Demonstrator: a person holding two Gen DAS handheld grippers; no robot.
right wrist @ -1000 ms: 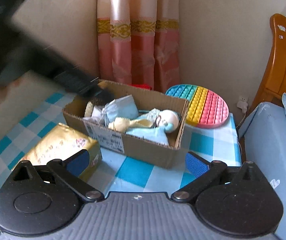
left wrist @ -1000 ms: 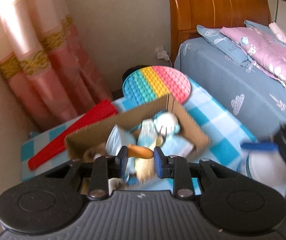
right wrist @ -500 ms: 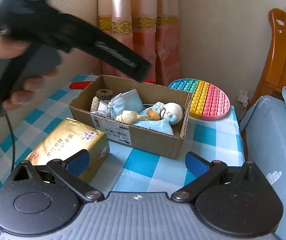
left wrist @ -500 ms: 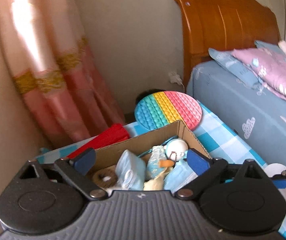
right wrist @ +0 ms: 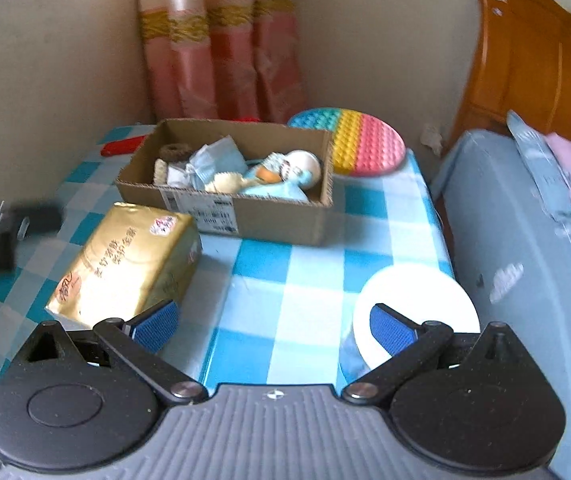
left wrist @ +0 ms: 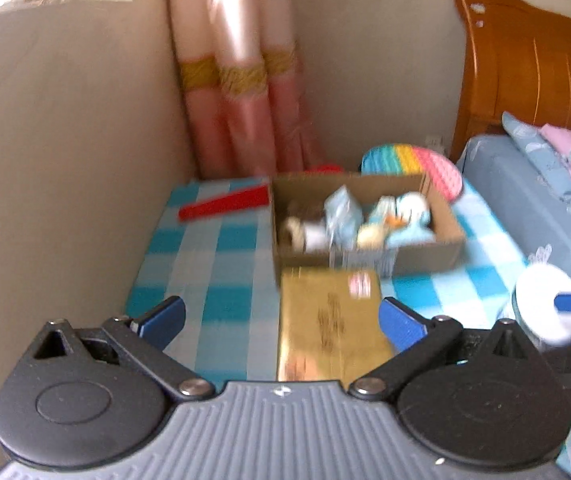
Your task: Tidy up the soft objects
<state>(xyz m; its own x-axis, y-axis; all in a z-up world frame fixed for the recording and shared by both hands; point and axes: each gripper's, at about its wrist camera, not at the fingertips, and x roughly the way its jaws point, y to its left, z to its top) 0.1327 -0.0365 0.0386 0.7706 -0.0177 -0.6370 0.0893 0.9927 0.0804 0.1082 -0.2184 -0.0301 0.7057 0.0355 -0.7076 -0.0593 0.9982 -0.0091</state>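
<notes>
- Bedroom corner setup: bed [right wrist: 525, 240] on my right, pink curtain [right wrist: 221, 60] at the back, and a counter [right wrist: 285, 276] with a blue checked cloth between them.
- Cardboard box [right wrist: 269, 216] sits toward the back of the counter and already has a bunch of soft stuff in it: some pale blue cloth [right wrist: 217, 160], a round-headed doll [right wrist: 297, 166], a brownish hair tie [right wrist: 173, 153]. So I'd say a good part of the sorting is done.
- Rainbow pop-it mat [right wrist: 361, 140] is just behind the box, leaning half off the back edge. Not sure it counts as soft.
- Gold tissue pack [right wrist: 125, 264] is still out, right in front of the box and about touching it. Probably the next one to go in.
- White roll [right wrist: 417, 296] also still out, near the bed side edge.
- Left fingers [left wrist: 281, 318] are spread wide, holding nothing, lined up over the tissue pack.
- Right fingers [right wrist: 271, 320] same deal, wide apart and empty, with the right pad sitting in front of the white roll.
</notes>
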